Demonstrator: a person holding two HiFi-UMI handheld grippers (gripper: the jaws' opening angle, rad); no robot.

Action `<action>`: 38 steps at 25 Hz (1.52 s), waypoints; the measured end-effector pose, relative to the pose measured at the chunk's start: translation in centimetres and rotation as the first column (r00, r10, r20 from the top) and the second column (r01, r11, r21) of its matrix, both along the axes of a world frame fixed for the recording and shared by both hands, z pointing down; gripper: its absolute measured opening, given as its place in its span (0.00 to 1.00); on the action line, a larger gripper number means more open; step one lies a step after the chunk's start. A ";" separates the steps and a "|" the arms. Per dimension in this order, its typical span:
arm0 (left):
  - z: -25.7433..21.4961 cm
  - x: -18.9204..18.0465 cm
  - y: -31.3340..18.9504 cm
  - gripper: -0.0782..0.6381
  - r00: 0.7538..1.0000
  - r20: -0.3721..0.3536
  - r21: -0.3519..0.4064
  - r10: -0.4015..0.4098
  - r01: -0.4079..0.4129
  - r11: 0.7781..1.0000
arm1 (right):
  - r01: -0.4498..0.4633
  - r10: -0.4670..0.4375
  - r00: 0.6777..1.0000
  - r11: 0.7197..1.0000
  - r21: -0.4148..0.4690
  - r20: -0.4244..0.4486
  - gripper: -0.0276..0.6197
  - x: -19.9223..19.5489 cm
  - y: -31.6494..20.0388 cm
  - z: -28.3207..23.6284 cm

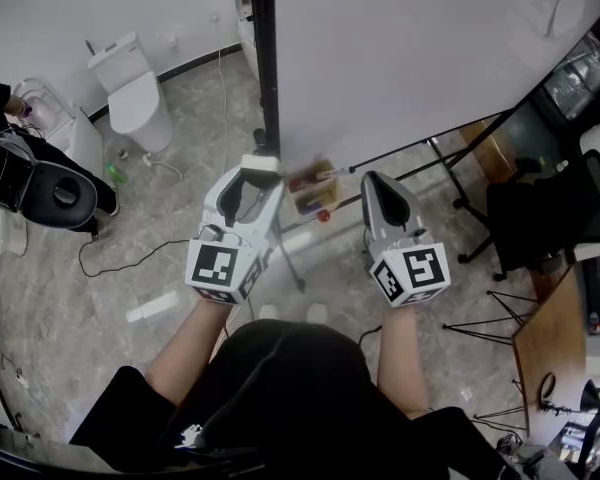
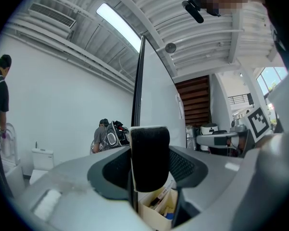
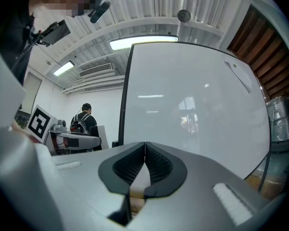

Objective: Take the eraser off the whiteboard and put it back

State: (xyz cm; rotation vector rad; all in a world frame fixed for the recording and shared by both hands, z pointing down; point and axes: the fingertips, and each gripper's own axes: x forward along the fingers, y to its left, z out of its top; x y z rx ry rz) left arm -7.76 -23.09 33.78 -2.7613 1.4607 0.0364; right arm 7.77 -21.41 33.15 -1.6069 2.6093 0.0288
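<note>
The eraser [image 2: 150, 158], white-backed with a black felt face, stands upright between the jaws of my left gripper [image 2: 150, 163], which is shut on it. In the head view this gripper [image 1: 261, 168] holds the eraser [image 1: 263, 160] level, close to the black left frame [image 1: 266, 58] of the whiteboard [image 1: 410, 48]. The board [image 2: 156, 107] shows nearly edge-on in the left gripper view. My right gripper [image 3: 145, 146] is shut with nothing in it and faces the blank whiteboard [image 3: 197, 95]. In the head view it [image 1: 372, 180] is level beside the left one.
A small cardboard box of markers [image 1: 313, 190] sits on the board's ledge between the grippers. A white toilet [image 1: 132, 88] and a person with dark gear [image 1: 40, 178] are at the left. A black chair [image 1: 550, 213] and a wooden desk [image 1: 555, 343] stand right.
</note>
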 end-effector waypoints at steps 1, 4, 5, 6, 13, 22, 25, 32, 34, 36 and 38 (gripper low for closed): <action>0.0 0.0 0.0 0.44 1.000 -0.009 -0.001 0.001 -0.001 1.000 | 0.001 -0.001 1.000 1.000 0.001 0.000 0.06 0.0 0.0 0.0; -0.1 0.2 0.1 0.45 1.000 -0.021 -0.007 0.004 -0.004 1.000 | 0.005 -0.005 1.000 1.000 0.002 0.001 0.06 0.0 0.0 -0.2; -0.1 0.3 0.1 0.45 1.000 -0.020 -0.007 0.006 -0.006 1.000 | 0.005 -0.005 1.000 1.000 0.002 0.002 0.06 0.1 0.0 -0.2; -0.1 0.3 0.2 0.45 1.000 -0.020 -0.009 0.005 -0.005 1.000 | 0.005 -0.005 1.000 1.000 0.001 0.003 0.06 0.1 0.1 -0.2; 0.2 0.5 0.3 0.45 1.000 -0.020 -0.013 0.001 -0.001 1.000 | 0.009 -0.009 1.000 1.000 0.003 0.000 0.06 0.2 0.3 -0.1; 0.8 0.6 0.1 0.45 1.000 -0.013 -0.023 -0.006 0.006 1.000 | 0.015 -0.015 1.000 1.000 -0.006 -0.008 0.06 0.2 0.4 0.2; 1.0 0.8 -0.1 0.45 1.000 -0.014 -0.026 -0.019 0.018 0.999 | 0.019 -0.019 1.000 1.000 -0.007 -0.012 0.06 0.3 0.4 0.1; 2.2 2.6 -0.7 0.45 0.999 -0.005 -0.037 -0.053 0.053 0.998 | 0.049 -0.050 0.999 0.999 -0.008 -0.023 0.06 0.8 0.0 0.2; 2.7 2.8 -1.1 0.45 0.996 -0.002 -0.041 -0.084 0.084 0.996 | 0.066 -0.066 0.998 0.998 -0.011 -0.021 0.06 0.9 -0.3 0.3; 3.2 3.1 -1.4 0.45 0.993 0.001 -0.046 -0.116 0.115 0.992 | 0.080 -0.080 0.997 0.997 -0.014 -0.016 0.06 1.1 -0.6 0.4; 3.6 3.5 -1.7 0.45 0.990 0.010 -0.047 -0.143 0.144 0.989 | 0.095 -0.095 0.995 0.995 -0.014 -0.021 0.06 1.3 -0.9 0.5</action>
